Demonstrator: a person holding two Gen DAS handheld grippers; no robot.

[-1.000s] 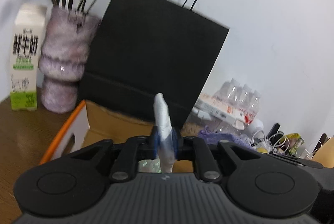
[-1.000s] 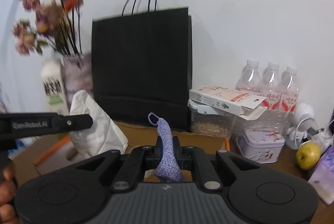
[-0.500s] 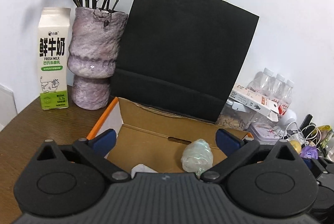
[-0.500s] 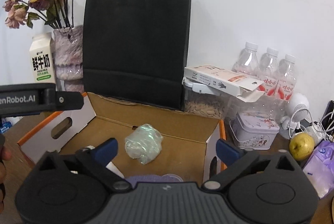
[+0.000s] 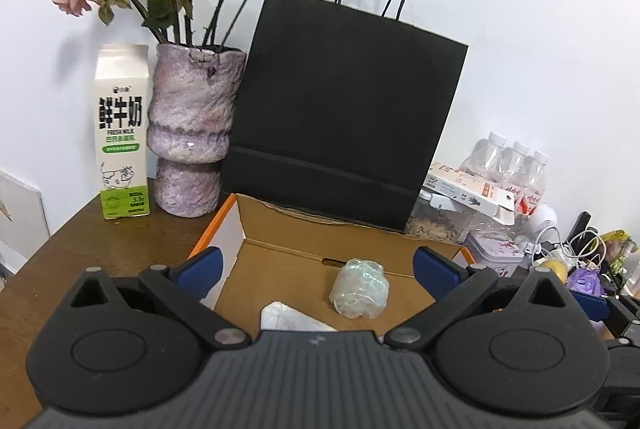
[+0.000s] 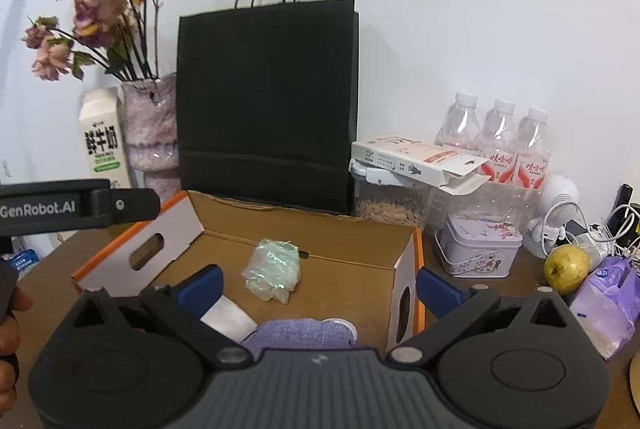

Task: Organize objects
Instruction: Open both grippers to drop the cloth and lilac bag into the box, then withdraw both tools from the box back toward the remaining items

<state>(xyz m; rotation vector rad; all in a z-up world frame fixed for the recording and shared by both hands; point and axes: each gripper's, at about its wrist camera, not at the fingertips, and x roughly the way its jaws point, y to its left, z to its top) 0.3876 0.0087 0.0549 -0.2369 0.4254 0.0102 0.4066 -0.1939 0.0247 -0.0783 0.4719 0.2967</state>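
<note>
Left wrist view: left gripper (image 5: 316, 269) is seen with jaws spread wide and empty over the cardboard box (image 5: 280, 229); right gripper (image 6: 318, 283) likewise, a purple pouch (image 6: 300, 335) lying inside beneath it.

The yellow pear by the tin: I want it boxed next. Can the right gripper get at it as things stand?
Probably yes. The right gripper is open and empty, and the pear sits exposed on the table right of the cardboard box; cables and a purple packet crowd it.
</note>
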